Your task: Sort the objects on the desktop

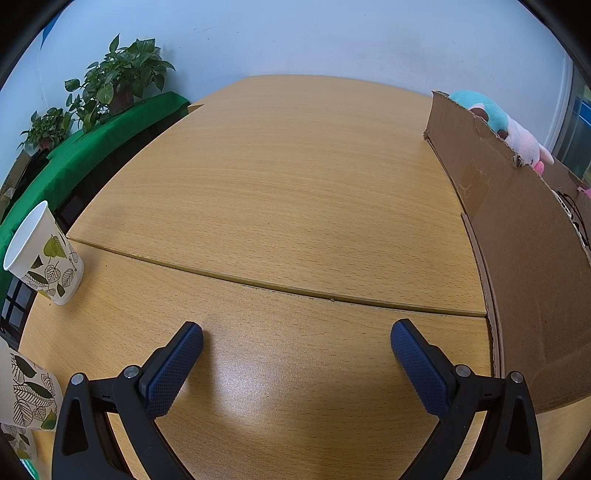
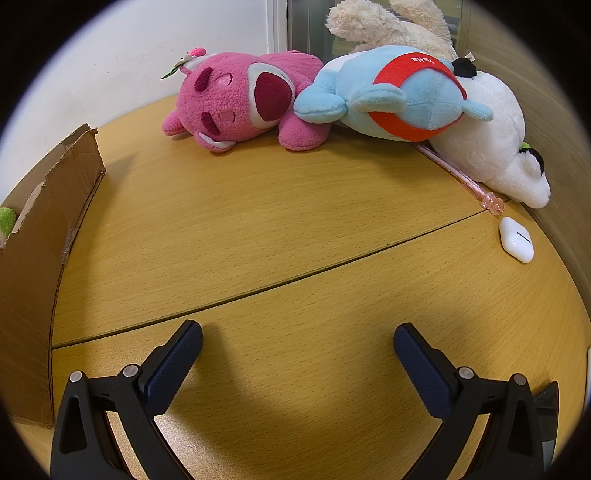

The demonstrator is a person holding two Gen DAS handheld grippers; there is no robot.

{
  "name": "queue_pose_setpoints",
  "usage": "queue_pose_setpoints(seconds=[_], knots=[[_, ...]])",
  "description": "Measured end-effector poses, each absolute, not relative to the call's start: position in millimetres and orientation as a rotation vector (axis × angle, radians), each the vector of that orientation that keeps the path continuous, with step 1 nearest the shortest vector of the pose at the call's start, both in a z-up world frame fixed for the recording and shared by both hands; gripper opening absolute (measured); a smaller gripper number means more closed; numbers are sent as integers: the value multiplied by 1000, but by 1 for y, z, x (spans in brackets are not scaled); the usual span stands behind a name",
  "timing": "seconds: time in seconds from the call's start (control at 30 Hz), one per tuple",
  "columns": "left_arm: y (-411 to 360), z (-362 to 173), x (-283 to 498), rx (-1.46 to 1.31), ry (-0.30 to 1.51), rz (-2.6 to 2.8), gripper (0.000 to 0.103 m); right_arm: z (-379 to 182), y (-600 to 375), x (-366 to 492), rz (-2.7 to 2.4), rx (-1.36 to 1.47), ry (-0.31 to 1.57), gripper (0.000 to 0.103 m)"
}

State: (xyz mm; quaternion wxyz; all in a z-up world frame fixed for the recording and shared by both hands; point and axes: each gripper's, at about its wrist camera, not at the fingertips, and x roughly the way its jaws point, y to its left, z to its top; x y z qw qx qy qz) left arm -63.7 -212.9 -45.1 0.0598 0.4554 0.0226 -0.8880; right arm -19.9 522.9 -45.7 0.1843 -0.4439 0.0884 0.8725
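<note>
My left gripper (image 1: 296,332) is open and empty above the wooden desk (image 1: 280,192). A leaf-print paper cup (image 1: 44,254) stands to its left; another leaf-print cup (image 1: 29,391) sits at the lower left edge. A cardboard box (image 1: 517,236) on the right holds a teal-and-white plush (image 1: 495,122). My right gripper (image 2: 297,334) is open and empty. Ahead of it lie a pink bear plush (image 2: 240,99), a blue plush with a red band (image 2: 399,92), a white plush (image 2: 495,136), a cream plush (image 2: 388,26), a pink pen (image 2: 461,177) and a white earbud case (image 2: 516,239).
The cardboard box wall (image 2: 37,258) stands at the left of the right wrist view, with something green (image 2: 6,219) inside. Potted plants (image 1: 118,77) on a green cloth (image 1: 92,147) stand beyond the desk's left edge. A wall runs behind the desk.
</note>
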Motion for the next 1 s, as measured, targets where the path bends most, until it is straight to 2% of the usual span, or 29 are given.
queue_pose_setpoints(seconds=[1.0], knots=[[-215,-44,-63,1381,65,-2694,103,-46,523,-18,2460,-1254,250,103]])
